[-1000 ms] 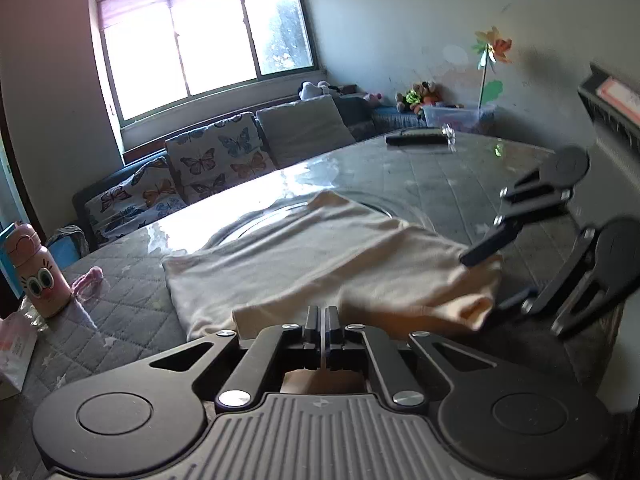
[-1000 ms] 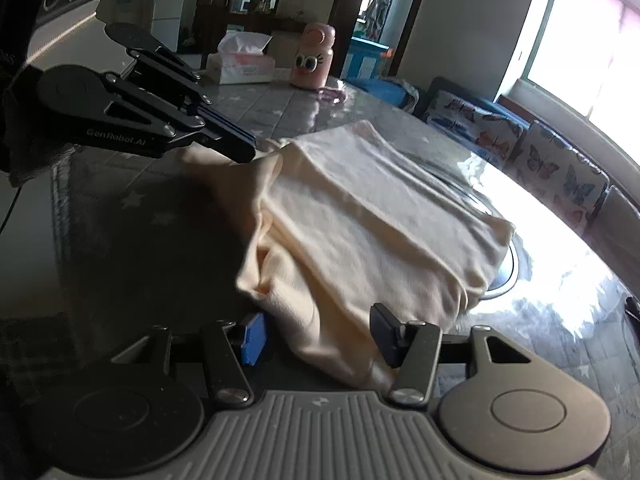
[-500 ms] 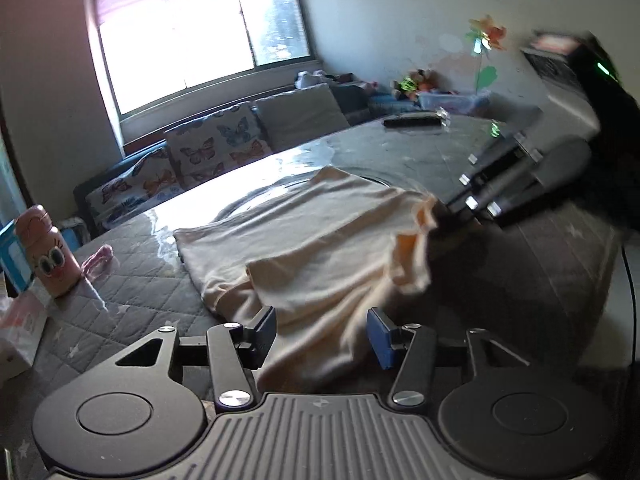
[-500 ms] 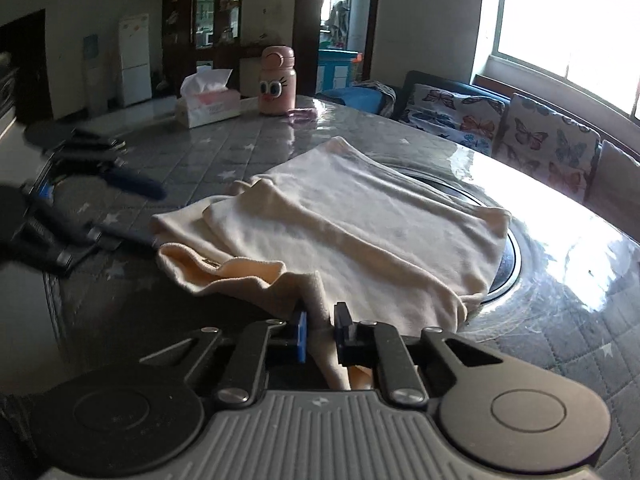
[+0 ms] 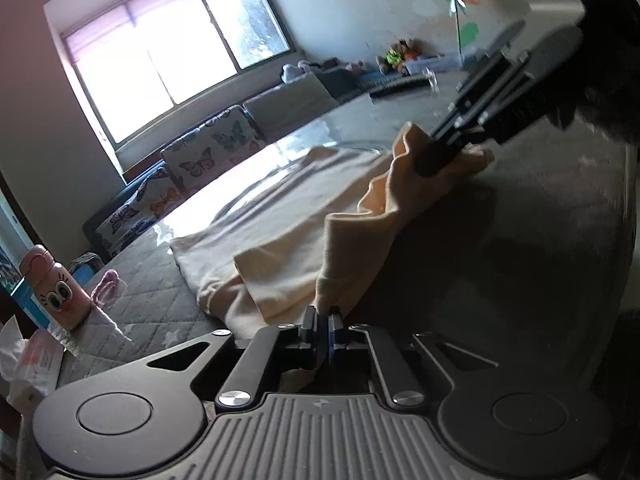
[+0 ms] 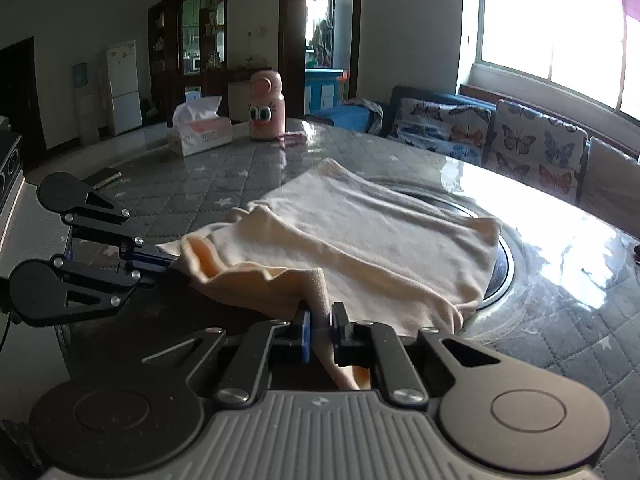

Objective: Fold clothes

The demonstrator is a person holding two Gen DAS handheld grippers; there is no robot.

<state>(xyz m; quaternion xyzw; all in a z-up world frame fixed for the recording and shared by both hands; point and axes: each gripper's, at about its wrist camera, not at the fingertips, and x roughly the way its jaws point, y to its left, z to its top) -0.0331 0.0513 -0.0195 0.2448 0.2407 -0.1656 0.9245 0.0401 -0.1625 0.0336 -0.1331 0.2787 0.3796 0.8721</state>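
A cream garment [image 5: 288,216] lies partly folded on the round table; it also shows in the right wrist view [image 6: 372,236]. My left gripper [image 5: 322,330] is shut on the near edge of the garment, and shows from the side in the right wrist view [image 6: 168,258]. My right gripper [image 6: 320,330] is shut on the other end of that edge, and shows in the left wrist view [image 5: 436,160]. The pinched edge hangs raised between the two grippers, just above the table.
The table [image 6: 240,168] has a grey quilted cover under glass. A pink bottle [image 6: 266,106], a tissue box [image 6: 198,130] and a phone [image 6: 104,176] stand at its far side. A butterfly-print sofa [image 6: 492,136] is beyond.
My left gripper let go, opened, then shut again on the near edge. My right gripper shut on the edge and lifted it. The edge now hangs between both.
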